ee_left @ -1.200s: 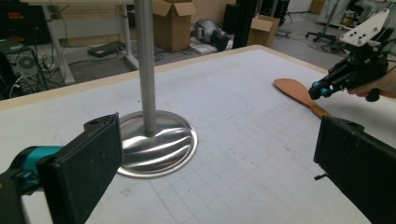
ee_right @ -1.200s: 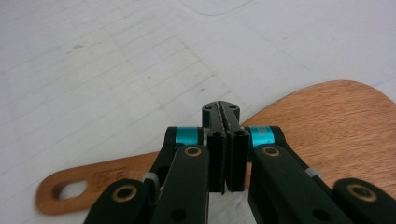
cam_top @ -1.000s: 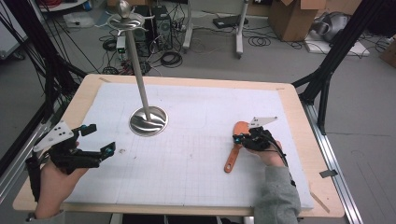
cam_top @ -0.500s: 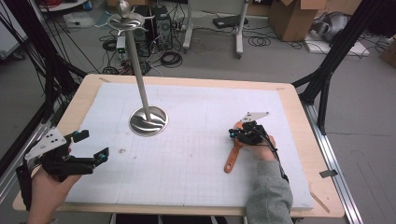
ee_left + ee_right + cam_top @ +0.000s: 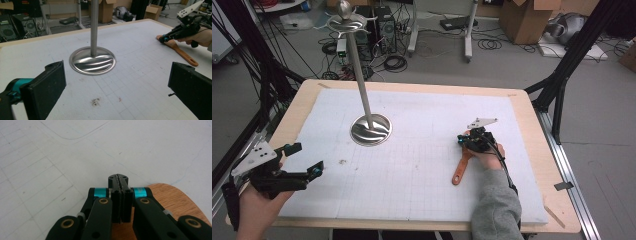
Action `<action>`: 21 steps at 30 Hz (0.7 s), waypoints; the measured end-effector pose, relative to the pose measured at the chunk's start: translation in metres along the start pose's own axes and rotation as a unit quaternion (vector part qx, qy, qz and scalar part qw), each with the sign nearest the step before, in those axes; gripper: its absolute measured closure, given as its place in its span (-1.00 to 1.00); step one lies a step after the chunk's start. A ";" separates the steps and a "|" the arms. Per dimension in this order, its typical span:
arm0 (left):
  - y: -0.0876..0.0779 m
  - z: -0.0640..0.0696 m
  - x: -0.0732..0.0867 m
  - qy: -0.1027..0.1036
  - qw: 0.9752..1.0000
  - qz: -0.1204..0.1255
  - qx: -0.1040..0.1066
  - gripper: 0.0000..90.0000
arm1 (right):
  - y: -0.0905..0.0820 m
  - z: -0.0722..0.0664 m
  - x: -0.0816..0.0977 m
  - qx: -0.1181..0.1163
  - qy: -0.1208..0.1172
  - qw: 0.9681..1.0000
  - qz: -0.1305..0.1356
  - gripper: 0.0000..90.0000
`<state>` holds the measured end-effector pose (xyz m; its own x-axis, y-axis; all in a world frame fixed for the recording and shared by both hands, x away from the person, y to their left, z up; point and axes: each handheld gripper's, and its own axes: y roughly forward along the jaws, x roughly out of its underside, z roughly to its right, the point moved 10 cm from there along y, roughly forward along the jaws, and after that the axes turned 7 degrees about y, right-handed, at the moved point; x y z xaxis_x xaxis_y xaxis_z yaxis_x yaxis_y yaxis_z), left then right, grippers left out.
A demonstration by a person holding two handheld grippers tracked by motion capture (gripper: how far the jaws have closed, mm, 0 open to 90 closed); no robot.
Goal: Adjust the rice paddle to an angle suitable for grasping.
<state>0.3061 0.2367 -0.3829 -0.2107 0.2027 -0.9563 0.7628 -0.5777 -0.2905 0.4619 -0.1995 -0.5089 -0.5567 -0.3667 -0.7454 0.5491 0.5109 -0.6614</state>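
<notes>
A tall metal stand [image 5: 371, 129] rises mid-mat; a wooden spatula [image 5: 460, 169] lies right.

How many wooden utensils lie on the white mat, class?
1: a wooden spatula lies on the mat's right side, its blade under the right gripper, handle pointing toward the person. Nothing seems hidden.

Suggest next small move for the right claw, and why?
Probably open the right claw: its jaws are pressed shut with nothing between them, poised over the wooden spatula lying flat on the white mat. It must open before gripping it.
</notes>
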 end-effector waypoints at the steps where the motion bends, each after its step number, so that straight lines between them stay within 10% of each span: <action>1: 0.001 0.000 0.000 0.000 1.000 0.000 0.000 -0.96 | 0.001 0.000 0.000 0.004 -0.002 1.000 -0.002 0.99; 21: 0.013 0.005 0.000 0.003 1.000 -0.006 0.014 -0.96 | -0.006 0.008 0.007 0.037 -0.007 0.999 -0.024 0.99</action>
<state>0.3133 0.2249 -0.3865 -0.2153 0.2141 -0.9528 0.7432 -0.5970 -0.3021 0.4595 -0.2111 -0.5111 -0.5751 -0.4000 -0.7136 0.5672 0.4336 -0.7002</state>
